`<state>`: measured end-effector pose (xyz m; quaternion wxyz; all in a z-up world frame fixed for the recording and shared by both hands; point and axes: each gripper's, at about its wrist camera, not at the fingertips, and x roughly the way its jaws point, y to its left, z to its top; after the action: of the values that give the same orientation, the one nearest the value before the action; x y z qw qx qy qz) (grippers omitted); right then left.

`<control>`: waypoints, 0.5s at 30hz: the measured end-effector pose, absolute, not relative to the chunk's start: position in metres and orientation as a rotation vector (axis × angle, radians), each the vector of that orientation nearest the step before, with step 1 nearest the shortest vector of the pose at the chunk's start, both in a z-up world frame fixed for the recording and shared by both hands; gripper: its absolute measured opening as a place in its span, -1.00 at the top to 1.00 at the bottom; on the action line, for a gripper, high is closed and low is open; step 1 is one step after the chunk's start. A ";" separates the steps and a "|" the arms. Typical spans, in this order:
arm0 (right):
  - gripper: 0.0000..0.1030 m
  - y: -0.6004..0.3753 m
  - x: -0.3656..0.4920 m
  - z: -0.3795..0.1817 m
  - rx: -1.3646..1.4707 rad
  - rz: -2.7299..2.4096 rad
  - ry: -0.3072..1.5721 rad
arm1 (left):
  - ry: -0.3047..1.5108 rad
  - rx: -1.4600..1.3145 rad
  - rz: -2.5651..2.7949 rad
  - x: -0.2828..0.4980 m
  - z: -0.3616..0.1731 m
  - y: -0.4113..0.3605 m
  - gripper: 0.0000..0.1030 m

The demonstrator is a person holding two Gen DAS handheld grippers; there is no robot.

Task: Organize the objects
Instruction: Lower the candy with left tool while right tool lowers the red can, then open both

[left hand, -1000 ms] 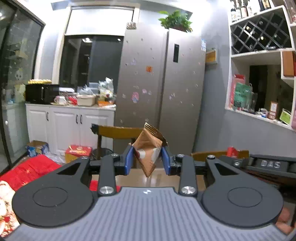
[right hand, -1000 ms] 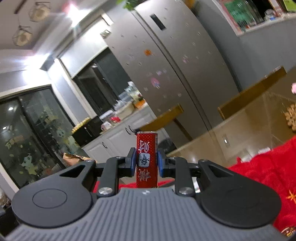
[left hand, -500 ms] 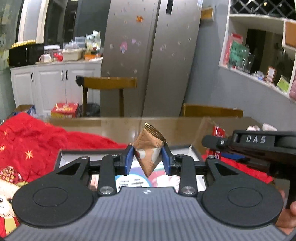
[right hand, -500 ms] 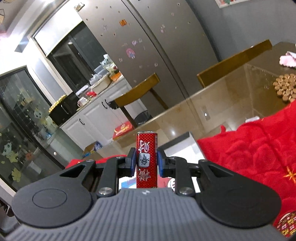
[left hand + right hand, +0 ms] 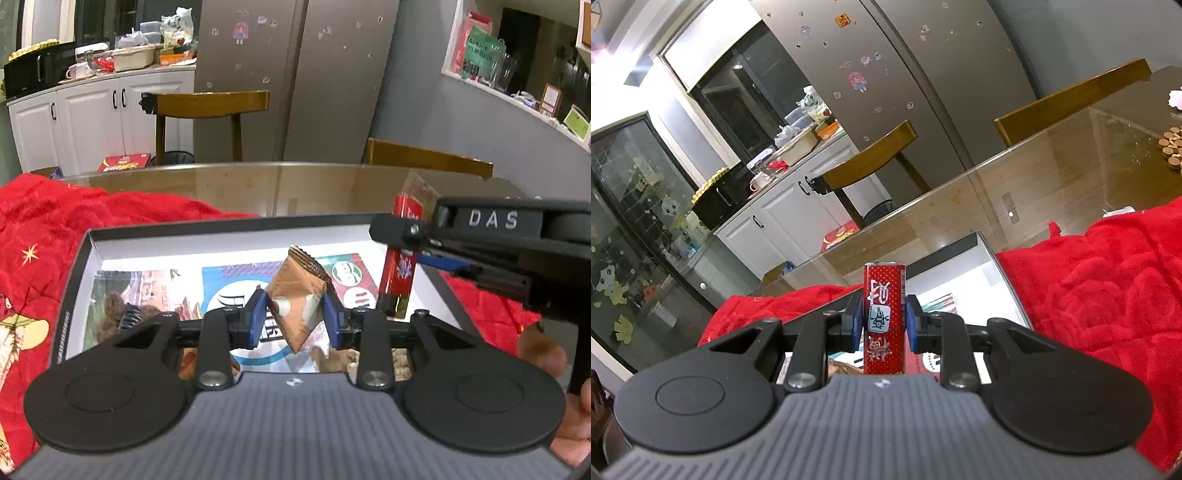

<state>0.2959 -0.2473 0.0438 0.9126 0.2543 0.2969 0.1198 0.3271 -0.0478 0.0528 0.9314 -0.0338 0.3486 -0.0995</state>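
My left gripper [image 5: 295, 317] is shut on a brown triangular snack packet [image 5: 299, 299] and holds it above an open black-rimmed box [image 5: 221, 230] with a printed white floor. My right gripper [image 5: 882, 323] is shut on an upright red foil snack bar [image 5: 884, 317]. In the left wrist view the right gripper [image 5: 410, 254] reaches in from the right with the red bar [image 5: 399, 266] over the box's right side. The box's right wall [image 5: 1001, 273] shows behind the bar in the right wrist view.
The box lies on a red blanket [image 5: 48, 218] [image 5: 1108, 280] over a glass-topped wooden table [image 5: 1052, 177]. Snacks lie in the box's near part [image 5: 399, 365]. Two wooden chairs [image 5: 207, 105] [image 5: 428, 157] stand beyond the table. Small round brown pieces [image 5: 1172, 147] lie at far right.
Both grippers have tilted down and moved over the box, each still holding its item. The box floor now shows under the left gripper, and the right gripper has come closer from the right.
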 end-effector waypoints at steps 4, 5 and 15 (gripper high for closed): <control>0.48 -0.247 0.300 0.039 0.509 0.221 0.595 | 0.736 -0.086 -0.209 0.332 0.043 -0.047 0.25; 0.48 -0.246 0.300 0.038 0.498 0.212 0.595 | 0.742 -0.090 -0.207 0.333 0.041 -0.046 0.25; 0.47 -0.242 0.304 0.025 0.475 0.176 0.613 | 0.769 -0.087 -0.191 0.339 0.034 -0.045 0.25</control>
<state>0.3038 -0.2422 0.0255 0.9221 0.2311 0.2984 0.0855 0.3391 -0.0450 0.0337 0.9217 -0.0422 0.3742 -0.0931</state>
